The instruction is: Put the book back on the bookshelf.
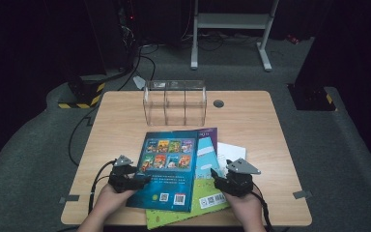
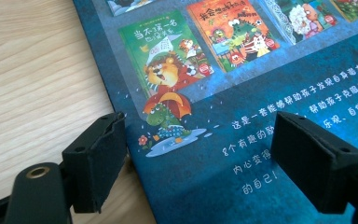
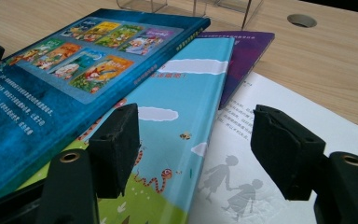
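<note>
Straddling blue book (image 2: 242,154) edge, left tool (image 2: 198,154) apart; right tool (image 3: 196,149) apart.

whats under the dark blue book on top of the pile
The dark blue book lies on a light blue and green book, which overlaps a purple book and a white book. How far those covers run beneath it is hidden.

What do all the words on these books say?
Dark blue book, back cover: "这是一套能够帮助孩子发现自我潜力的…", cut off at the picture's edge.
Same cover, next lines: partly hidden by the hand-held gripper's jaws; "内心变得", "的自己!" readable.
Little green cover picture: "当不顺一名", uncertain.
White book: print too small.
QR codes: unreadable.
</note>
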{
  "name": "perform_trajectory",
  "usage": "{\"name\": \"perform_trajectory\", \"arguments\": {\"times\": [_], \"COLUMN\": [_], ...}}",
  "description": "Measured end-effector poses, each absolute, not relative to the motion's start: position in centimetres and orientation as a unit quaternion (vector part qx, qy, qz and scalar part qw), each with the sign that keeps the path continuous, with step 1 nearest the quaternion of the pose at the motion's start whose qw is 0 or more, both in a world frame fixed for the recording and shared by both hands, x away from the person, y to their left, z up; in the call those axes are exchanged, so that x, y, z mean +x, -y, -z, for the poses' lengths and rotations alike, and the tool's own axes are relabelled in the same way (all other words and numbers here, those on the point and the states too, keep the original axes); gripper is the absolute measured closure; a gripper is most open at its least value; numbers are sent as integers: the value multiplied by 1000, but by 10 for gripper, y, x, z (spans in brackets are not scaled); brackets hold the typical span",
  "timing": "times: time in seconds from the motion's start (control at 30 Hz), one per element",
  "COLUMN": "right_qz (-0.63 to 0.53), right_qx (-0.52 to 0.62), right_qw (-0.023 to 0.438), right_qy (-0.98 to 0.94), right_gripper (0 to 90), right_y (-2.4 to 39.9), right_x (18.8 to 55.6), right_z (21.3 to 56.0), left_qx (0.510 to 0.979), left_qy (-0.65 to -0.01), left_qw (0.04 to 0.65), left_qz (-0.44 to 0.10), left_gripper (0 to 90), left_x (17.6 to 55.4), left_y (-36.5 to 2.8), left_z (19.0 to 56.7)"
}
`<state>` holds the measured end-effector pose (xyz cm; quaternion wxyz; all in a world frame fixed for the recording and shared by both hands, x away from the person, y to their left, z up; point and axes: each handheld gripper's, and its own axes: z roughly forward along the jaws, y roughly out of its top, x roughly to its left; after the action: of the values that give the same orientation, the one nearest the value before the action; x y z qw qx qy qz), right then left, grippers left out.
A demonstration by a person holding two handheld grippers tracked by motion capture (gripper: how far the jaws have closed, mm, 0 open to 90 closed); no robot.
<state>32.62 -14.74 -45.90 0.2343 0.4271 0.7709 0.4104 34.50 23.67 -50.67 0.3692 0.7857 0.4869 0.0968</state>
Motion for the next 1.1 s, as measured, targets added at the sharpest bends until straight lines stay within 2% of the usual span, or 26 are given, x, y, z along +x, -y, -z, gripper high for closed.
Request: {"name": "perform_trajectory", "arguments": {"times": [1.1], "right_qz": [-407], "right_qx": [435], "right_qw": [218], "right_qy": [-773], "right_gripper": [327], "right_y": [154], "right_x": [324], "right_z": [460], "left_qx": [814], "left_qy": [-394], "left_qw": [414], "left_qz": [-104], "left_gripper": [192], "left_x": [327], "left_y": [-160], "left_z": [493]}}
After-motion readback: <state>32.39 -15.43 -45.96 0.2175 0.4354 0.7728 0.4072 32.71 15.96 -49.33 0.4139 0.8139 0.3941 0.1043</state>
